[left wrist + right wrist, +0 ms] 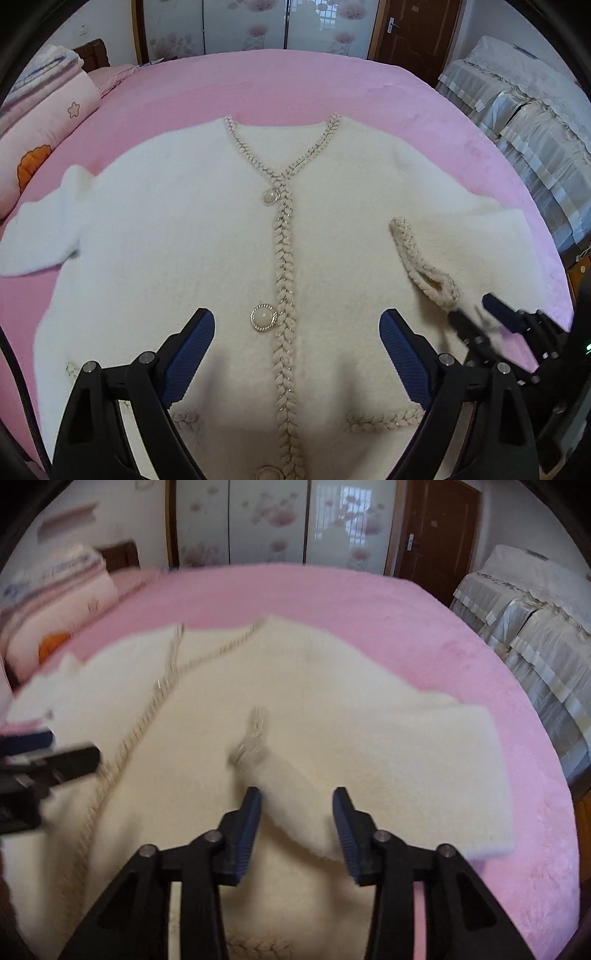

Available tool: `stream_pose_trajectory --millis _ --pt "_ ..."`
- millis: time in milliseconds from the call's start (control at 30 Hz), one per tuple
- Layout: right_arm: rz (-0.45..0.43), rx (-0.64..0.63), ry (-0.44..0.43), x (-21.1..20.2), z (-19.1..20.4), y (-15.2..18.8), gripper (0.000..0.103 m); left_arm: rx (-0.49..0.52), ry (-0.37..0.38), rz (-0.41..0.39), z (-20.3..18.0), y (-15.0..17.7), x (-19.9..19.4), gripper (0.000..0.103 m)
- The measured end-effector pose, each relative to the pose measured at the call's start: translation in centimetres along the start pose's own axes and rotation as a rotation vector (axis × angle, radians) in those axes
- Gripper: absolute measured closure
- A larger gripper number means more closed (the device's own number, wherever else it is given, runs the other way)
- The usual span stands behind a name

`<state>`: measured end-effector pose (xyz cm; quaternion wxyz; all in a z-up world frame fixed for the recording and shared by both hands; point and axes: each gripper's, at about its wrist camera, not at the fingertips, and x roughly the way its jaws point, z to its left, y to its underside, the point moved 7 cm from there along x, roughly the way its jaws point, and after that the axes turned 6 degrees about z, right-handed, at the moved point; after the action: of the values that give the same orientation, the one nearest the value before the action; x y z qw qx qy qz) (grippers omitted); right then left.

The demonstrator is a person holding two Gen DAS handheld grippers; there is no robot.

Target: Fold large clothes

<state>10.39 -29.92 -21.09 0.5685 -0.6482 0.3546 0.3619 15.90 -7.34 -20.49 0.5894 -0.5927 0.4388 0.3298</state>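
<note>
A fluffy white cardigan (177, 236) with braided beige trim and pearl buttons lies face up on the pink bed (280, 88). Its right sleeve (461, 240) is folded across the body, cuff (424, 269) toward the middle. My left gripper (297, 332) is open and empty above the lower front, near a button (263, 318). My right gripper (297, 805) is open, its jaws on either side of the folded sleeve's cuff end (280, 771); it also shows at the right in the left wrist view (476, 310). The right wrist view is blurred. The left sleeve (40, 236) lies spread out.
A folded pink quilt and pillows (40, 122) sit at the bed's left end. Covered furniture (524, 122) stands to the right past the bed edge. Wardrobe doors (258, 26) and a brown door (417, 33) are behind. Bare pink bedding lies beyond the collar.
</note>
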Motion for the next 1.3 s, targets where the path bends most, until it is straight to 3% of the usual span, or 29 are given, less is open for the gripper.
stream_pose_trajectory --millis 67,300,367,433,600,700,733,767,900,1133,1300 --pt "0.045 -0.034 0.021 1.1 0.9 1.9 0.057 0.002 0.037 0.009 0.0 0.6 0.2 0.013" --pt "-0.003 0.055 -0.04 -3.9 -1.6 5.4 0.055 0.028 0.268 0.029 -4.7 0.6 1.3 0.014" --pt "-0.007 0.104 -0.042 -4.9 -3.1 6.2 0.054 0.032 0.344 0.063 -6.8 0.3 2.1 0.028" --pt "-0.001 0.159 -0.044 -5.4 -4.3 7.0 0.054 0.017 0.415 0.114 -8.4 0.1 3.2 0.035" --pt "0.01 0.268 -0.07 -5.9 -6.7 8.7 0.054 -0.035 0.512 0.201 -11.6 -0.4 6.1 0.035" --pt "0.024 0.286 -0.069 -5.5 -7.3 9.1 0.054 -0.058 0.515 0.236 -12.7 -0.2 8.2 0.043" --pt "0.029 0.288 -0.067 -5.3 -7.4 9.3 0.054 -0.059 0.509 0.249 -13.1 -0.3 8.8 0.061" --pt "0.032 0.289 -0.063 -5.1 -7.5 9.5 0.054 -0.054 0.491 0.258 -13.4 -0.3 9.4 0.09" --pt "0.05 0.305 -0.063 -4.5 -8.0 10.0 0.054 0.016 0.412 0.229 -14.8 -2.2 8.7 0.09" --pt "0.068 0.377 -0.092 -2.6 -10.3 9.2 0.054 0.164 0.269 -0.127 -15.0 -12.7 -2.3 0.09" --pt "0.055 0.432 -0.121 -0.6 -11.5 6.3 0.054 0.221 0.204 -0.251 -15.1 -17.6 -7.2 0.09"
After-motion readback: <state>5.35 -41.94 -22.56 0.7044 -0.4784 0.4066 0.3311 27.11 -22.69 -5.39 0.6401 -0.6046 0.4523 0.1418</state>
